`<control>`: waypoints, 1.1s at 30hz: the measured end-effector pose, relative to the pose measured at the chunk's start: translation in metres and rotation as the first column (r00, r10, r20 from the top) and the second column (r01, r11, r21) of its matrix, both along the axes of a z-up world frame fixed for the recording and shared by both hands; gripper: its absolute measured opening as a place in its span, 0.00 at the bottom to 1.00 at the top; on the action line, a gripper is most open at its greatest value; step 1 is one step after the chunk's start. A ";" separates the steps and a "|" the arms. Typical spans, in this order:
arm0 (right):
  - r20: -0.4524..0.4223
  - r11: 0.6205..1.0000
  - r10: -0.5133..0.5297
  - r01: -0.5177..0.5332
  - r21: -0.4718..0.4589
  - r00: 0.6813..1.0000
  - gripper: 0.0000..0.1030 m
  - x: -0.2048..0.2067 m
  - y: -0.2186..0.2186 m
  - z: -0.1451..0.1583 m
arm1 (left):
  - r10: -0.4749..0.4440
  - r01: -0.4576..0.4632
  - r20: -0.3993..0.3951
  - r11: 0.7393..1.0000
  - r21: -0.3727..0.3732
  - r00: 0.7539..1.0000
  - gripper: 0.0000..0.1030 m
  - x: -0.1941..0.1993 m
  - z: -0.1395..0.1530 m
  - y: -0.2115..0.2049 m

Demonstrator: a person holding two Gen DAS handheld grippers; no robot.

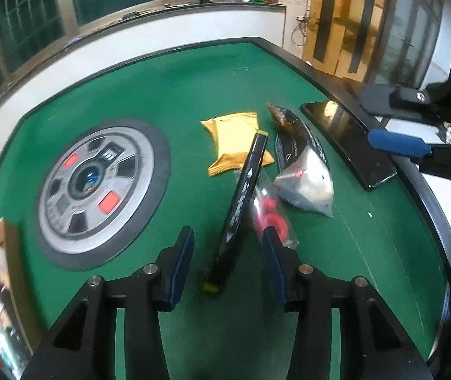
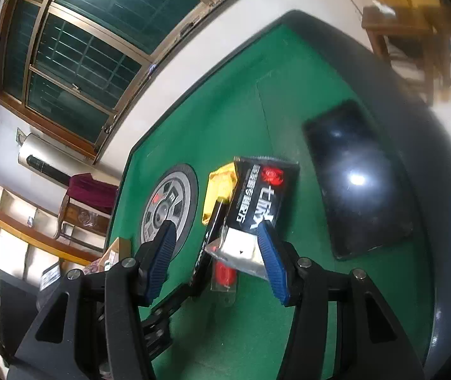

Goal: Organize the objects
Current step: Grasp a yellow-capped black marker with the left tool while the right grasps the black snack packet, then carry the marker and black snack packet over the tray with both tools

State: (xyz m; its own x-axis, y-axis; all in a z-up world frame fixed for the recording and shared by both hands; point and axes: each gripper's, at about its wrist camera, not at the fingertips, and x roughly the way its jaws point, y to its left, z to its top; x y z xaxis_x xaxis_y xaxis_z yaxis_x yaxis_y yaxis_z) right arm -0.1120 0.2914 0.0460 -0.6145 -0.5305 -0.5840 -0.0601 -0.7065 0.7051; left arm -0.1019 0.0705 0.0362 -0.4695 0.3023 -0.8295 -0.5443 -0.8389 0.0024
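Left claw (image 1: 228, 247) hovering wide over green surface (image 1: 174, 101), straddling near end of long black packet (image 1: 241, 202), likely lining up grasp. Right claw (image 2: 216, 247) also gaping wide, empty, black snack bag (image 2: 262, 202) lying just ahead between its fingers.

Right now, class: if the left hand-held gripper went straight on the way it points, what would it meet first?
Probably the long black box: it lies between the open fingers of the left hand-held gripper, directly ahead. Height above it is unclear.
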 end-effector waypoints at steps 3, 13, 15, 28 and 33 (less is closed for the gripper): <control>0.011 1.000 -0.002 0.002 -0.001 1.000 0.50 0.000 0.006 -0.003 | -0.003 0.003 -0.004 1.000 -0.019 1.000 0.38 -0.007 -0.007 0.011; 0.056 0.998 -0.050 0.047 0.045 0.997 0.50 -0.005 0.015 -0.017 | 0.175 -0.177 0.029 0.983 0.058 0.984 0.11 -0.010 -0.026 -0.022; 0.062 0.997 -0.055 0.052 0.058 0.997 0.50 -0.007 0.014 -0.021 | 0.237 -0.240 0.055 0.968 0.066 0.970 0.11 0.003 -0.034 -0.044; 0.133 0.958 -0.053 0.013 0.286 0.990 0.52 -0.041 -0.034 -0.043 | 0.310 -0.305 -0.040 0.948 0.095 0.950 0.11 0.028 -0.040 -0.077; 0.106 0.946 -0.034 -0.003 0.325 0.994 0.43 -0.038 -0.038 -0.048 | 0.310 -0.306 -0.001 0.938 0.163 0.951 0.11 0.020 -0.037 -0.084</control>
